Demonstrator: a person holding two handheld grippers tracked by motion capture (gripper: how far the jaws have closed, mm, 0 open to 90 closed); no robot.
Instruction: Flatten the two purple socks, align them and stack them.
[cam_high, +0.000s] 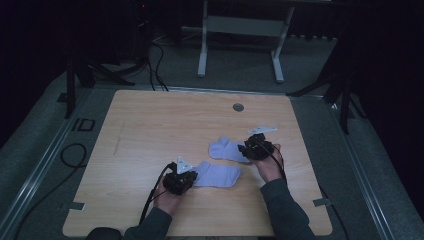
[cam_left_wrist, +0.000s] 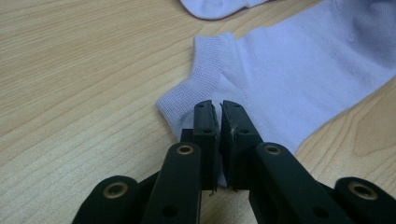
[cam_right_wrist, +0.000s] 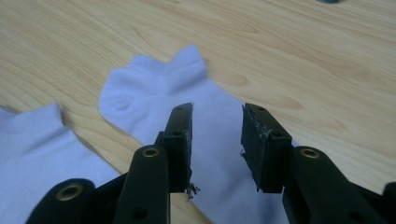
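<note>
Two pale lilac ankle socks lie flat on the wooden table (cam_high: 150, 125). The near sock (cam_high: 218, 175) (cam_left_wrist: 289, 70) has its cuff end at my left gripper (cam_high: 193, 178) (cam_left_wrist: 217, 106), whose jaws are shut on that cuff with only a thin slit between the pads. The far sock (cam_high: 225, 149) (cam_right_wrist: 154, 88) lies a little behind it. Above its right end my right gripper (cam_high: 243, 149) (cam_right_wrist: 217, 109) stands open, the pads apart and not touching the fabric. A corner of the far sock (cam_left_wrist: 215, 7) and part of the near sock (cam_right_wrist: 32, 144) also show.
A round metal grommet (cam_high: 238, 107) sits in the tabletop near the back edge. Bare wood spreads to the left and back of the socks. A white desk frame (cam_high: 240, 30) stands on the floor behind the table, and a cable (cam_high: 75, 155) lies on the floor at the left.
</note>
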